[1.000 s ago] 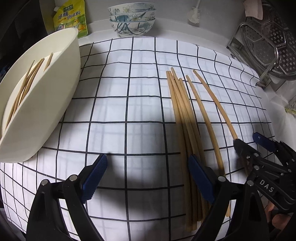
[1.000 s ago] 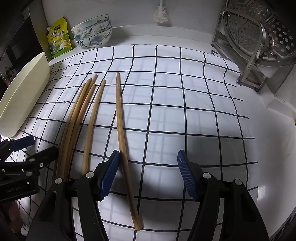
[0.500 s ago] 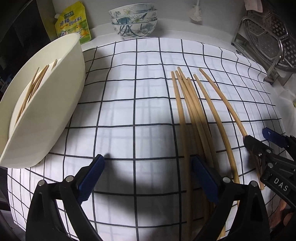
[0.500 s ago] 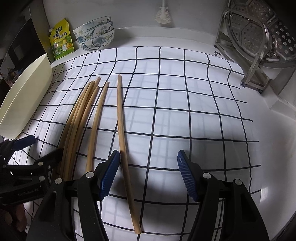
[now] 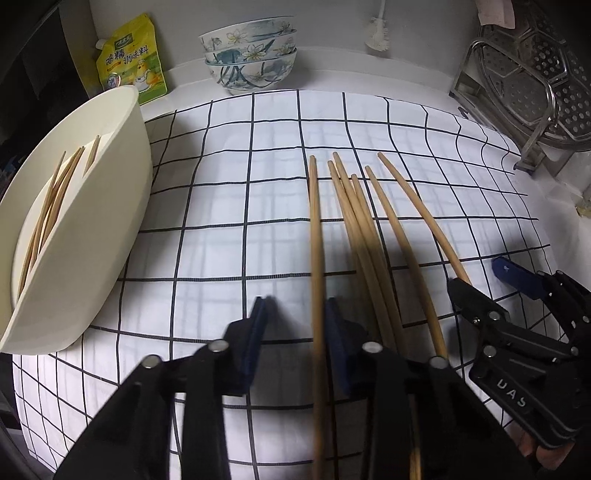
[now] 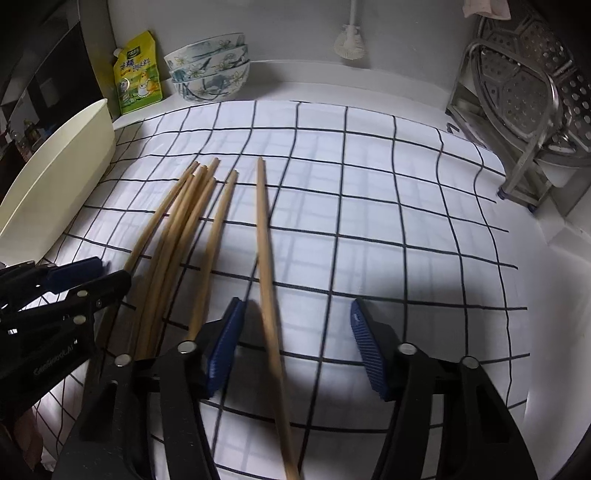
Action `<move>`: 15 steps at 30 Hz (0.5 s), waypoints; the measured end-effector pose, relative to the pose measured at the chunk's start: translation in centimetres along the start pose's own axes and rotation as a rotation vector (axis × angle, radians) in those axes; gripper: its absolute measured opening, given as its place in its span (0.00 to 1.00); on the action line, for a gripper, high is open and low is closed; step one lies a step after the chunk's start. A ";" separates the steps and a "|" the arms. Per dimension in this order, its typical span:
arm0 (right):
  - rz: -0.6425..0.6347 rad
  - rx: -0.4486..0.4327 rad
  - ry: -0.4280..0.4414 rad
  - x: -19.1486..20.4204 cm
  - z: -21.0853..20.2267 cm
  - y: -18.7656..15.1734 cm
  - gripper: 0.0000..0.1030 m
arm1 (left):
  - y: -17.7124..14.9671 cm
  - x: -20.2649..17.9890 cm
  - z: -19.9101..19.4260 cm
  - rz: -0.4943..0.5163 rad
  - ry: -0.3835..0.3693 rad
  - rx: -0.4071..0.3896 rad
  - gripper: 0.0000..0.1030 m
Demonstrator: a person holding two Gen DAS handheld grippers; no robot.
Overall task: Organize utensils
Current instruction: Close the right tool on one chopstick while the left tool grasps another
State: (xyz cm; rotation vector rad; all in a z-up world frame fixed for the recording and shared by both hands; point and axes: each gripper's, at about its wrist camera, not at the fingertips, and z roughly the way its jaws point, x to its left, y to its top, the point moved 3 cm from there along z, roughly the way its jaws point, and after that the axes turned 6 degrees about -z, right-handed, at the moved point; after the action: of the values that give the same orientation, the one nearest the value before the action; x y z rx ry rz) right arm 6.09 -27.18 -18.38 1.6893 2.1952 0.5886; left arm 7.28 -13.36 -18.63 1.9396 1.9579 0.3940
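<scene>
- Two grips forming: left hand-held gripper [image 5: 293,334] has just narrowed around one chopstick [image 5: 314,236], pads apparently not yet pressing.
- Right hand-held gripper [image 6: 295,350], closing, half-wide, straddles another chopstick [image 6: 266,251] mid-table.
- Likely destination: cream tub [image 5: 92,236], table's left edge.

A white countertop [image 6: 576,280] carries a white cloth with a black grid [image 6: 369,206]. Behind the cloth rises a plain pale wall [image 6: 295,29]; a white brush [image 6: 349,42] hangs on it. Right of the cloth stands a steel rack [image 6: 524,110]. Dim light, shadowed corners.
</scene>
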 end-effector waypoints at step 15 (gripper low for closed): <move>0.041 -0.009 0.061 0.2 -2.4 1.0 0.06 | 0.1 0.6 -1.5 -0.011 -0.072 0.054 0.07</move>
State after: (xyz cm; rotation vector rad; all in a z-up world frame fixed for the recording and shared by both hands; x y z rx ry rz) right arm 5.77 -27.09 -15.80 1.7375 2.2006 0.6683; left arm 6.75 -12.64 -17.28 1.9471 1.9522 0.2675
